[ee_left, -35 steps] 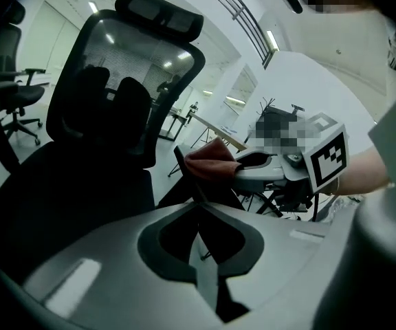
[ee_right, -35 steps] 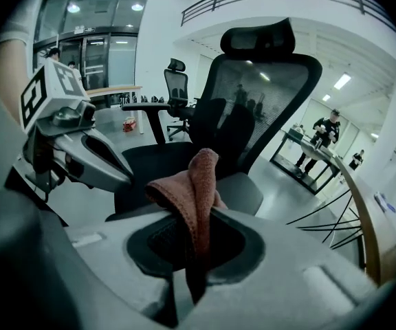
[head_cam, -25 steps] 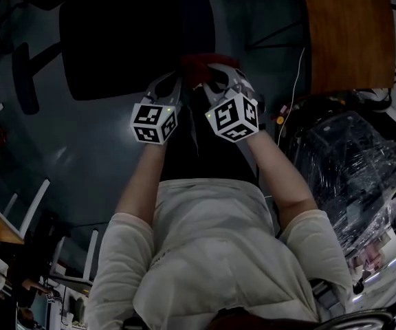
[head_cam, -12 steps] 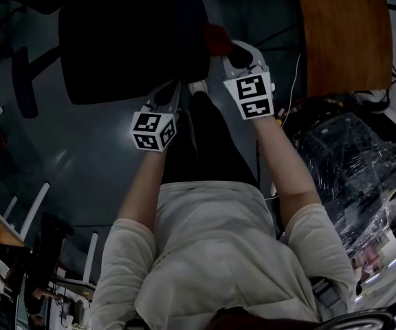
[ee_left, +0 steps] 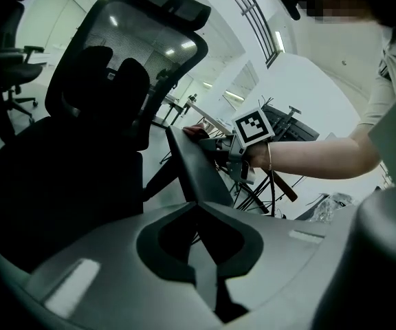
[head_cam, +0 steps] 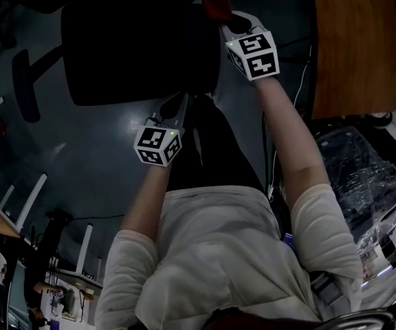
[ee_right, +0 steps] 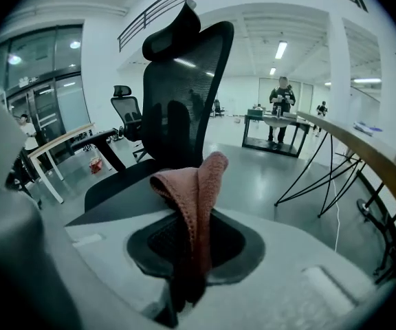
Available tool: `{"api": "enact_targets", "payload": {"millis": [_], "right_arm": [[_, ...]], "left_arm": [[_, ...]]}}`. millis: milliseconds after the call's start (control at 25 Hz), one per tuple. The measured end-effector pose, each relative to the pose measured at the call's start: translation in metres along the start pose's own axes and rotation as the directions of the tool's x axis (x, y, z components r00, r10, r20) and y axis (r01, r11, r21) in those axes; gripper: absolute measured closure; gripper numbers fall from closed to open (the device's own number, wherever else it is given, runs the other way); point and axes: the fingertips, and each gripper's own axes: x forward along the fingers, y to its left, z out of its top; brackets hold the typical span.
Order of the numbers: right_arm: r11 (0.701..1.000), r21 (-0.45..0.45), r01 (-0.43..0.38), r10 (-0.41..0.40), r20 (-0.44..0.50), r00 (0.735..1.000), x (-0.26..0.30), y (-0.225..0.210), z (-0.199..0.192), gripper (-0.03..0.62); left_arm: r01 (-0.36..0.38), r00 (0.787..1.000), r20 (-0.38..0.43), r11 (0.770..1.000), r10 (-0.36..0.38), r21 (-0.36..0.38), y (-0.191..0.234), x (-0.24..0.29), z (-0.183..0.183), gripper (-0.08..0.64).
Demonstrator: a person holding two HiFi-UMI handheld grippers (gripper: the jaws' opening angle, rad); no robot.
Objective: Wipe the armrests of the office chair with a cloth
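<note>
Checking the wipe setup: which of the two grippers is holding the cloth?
The right gripper: its jaws are shut on the pink cloth, which sticks up from between them. The left gripper has its jaws shut with nothing between them.

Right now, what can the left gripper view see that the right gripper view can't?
Only the left gripper view shows the right gripper from outside, with the person's arm behind it, reaching to the far end of the armrest.

Only the right gripper view shows the wooden desk on the right and people standing at a table far away.

Both show the black office chair with its mesh back, and the cloth. It is big between the right jaws, and just a tiny red bit in the left gripper view.
</note>
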Motion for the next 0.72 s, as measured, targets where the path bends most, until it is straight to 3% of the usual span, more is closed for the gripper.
{"api": "enact_targets", "payload": {"millis": [480,720], "right_arm": [[0.996,0.061,-0.070,0.073,-0.047,0.996,-0.050,0.037,-0.057,0.549],[0.994,0.093,-0.065,0.071,-0.060,0.996,-0.076,0.067,-0.087,0.549]], "left_arm": [[0.022,0.999,-0.024,0.998,-0.021,0.060,-0.007,0.016,0.005,0.554],[0.030,0.999,-0.030,0.996,-0.028,0.089,-0.008,0.024,0.013,0.554]]}}
